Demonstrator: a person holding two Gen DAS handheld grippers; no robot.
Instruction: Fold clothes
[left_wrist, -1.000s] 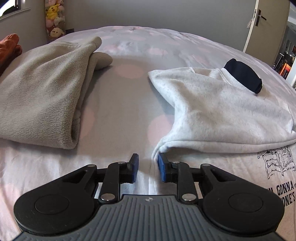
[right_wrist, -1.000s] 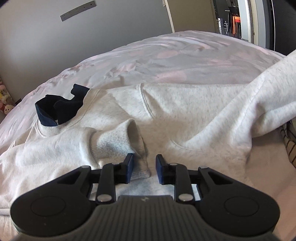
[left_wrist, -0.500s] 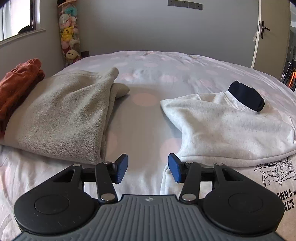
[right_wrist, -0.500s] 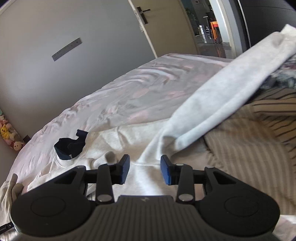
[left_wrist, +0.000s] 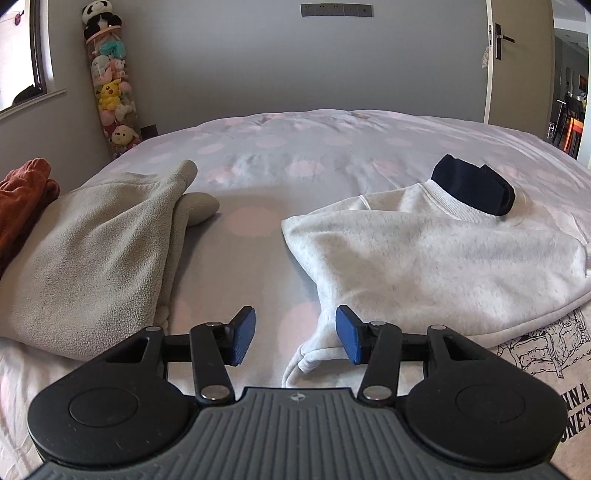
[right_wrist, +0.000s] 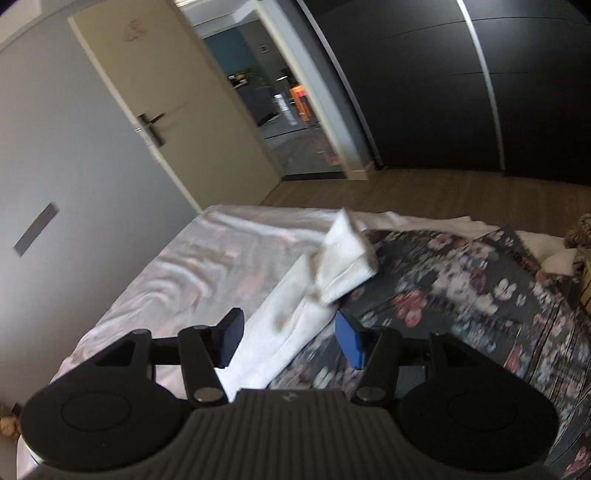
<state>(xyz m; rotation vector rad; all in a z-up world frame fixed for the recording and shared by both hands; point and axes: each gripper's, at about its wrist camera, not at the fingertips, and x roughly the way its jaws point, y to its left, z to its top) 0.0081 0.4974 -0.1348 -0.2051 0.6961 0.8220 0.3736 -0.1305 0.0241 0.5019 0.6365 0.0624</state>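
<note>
Left wrist view: the left gripper (left_wrist: 291, 334) stands spread and empty above the bed (left_wrist: 332, 147), where a second ago its jaws were nearly pressed together at the sweatshirt's edge; it has let go and backed off. The light grey sweatshirt (left_wrist: 424, 258) lies flat, its cuff (left_wrist: 310, 354) just beside the right-hand pad, a dark navy garment (left_wrist: 476, 188) at its collar. A folded beige fleece (left_wrist: 96, 258) lies well apart to the left, an orange garment (left_wrist: 26, 195) beyond it. A printed T-shirt (left_wrist: 546, 350) underlies the sweatshirt; only the fragments "NNA" and "ONE'S" can be read. Right wrist view: the right gripper (right_wrist: 288, 341) is likewise spread and empty, and has swung away from the sweatshirt body toward its outstretched sleeve (right_wrist: 317, 288), which lies blurred beside a dark floral fabric (right_wrist: 461, 288). No legible writing here. Judgement: one fold has been released; the sleeve appears next.
</note>
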